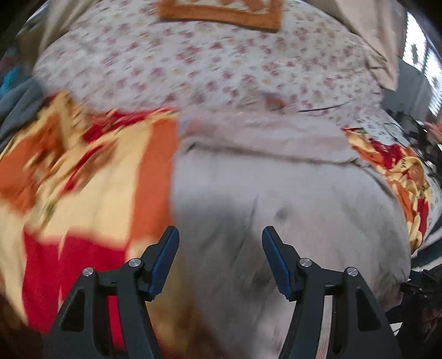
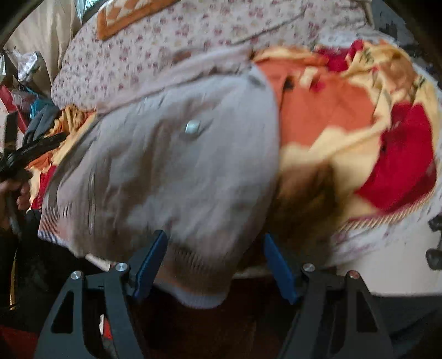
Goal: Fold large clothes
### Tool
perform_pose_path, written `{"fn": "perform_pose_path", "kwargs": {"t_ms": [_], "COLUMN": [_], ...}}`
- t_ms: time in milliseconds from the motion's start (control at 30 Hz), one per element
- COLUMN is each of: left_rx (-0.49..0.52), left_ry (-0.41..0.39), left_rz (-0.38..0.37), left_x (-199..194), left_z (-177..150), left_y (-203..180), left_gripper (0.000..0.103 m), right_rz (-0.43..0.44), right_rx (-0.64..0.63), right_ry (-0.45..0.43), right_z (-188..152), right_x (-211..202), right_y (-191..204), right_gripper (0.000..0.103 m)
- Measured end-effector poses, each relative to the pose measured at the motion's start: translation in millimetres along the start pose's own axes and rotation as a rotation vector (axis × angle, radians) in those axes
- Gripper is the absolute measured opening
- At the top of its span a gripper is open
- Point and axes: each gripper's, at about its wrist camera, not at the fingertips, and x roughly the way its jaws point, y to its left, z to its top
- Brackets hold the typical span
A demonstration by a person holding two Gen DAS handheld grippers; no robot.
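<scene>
A large grey-beige jacket [image 1: 276, 187] lies spread on a bed, over a red, orange and cream blanket [image 1: 83, 179]. My left gripper [image 1: 218, 237] is open just above the jacket's body, holding nothing. In the right wrist view the jacket [image 2: 171, 165] shows a metal snap button [image 2: 192, 127] and a ribbed hem [image 2: 199, 287] hanging over the bed's near edge. My right gripper [image 2: 215, 243] is open with its blue pads either side of the hem region, gripping nothing. Both views are motion-blurred.
A floral bedsheet [image 1: 193, 60] covers the far bed, with an orange-bordered cloth [image 1: 221, 13] at its top. The blanket [image 2: 359, 132] fills the right of the right wrist view. Clutter and dark cables [image 2: 25, 157] sit at the left. A window [image 1: 425, 55] is far right.
</scene>
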Motion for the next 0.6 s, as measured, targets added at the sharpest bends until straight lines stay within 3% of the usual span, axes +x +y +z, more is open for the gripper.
{"fn": "perform_pose_path", "kwargs": {"t_ms": [167,267,367,467,600], "left_rx": [-0.042,-0.051,-0.072,-0.083,-0.083], "left_ry": [0.047,0.087,0.105,0.116,0.117], "left_rz": [0.029,-0.01,-0.095,-0.105,-0.166], "left_x": [-23.8,-25.1,-22.3,-16.9,-23.6], "left_z": [-49.0,-71.0,-86.1,-90.2,-88.7], "left_y": [18.6,14.4,4.4,-2.5,-9.6], "left_gripper": [0.051,0.051,0.051,0.05,0.05], "right_rz": [0.026,0.042,0.051,0.07,0.076], "right_rx": [-0.031,-0.046,-0.041,-0.017,-0.01], "right_ry": [0.046,0.044,0.045,0.028,0.028], "right_z": [-6.2,-7.4,-6.2,-6.4,-7.8], "right_x": [11.4,8.9,3.3,-2.5,-2.6], "right_y": [8.9,12.4,11.2,8.0,7.9], "right_gripper": [0.076,0.074,0.027,0.022,0.027]}}
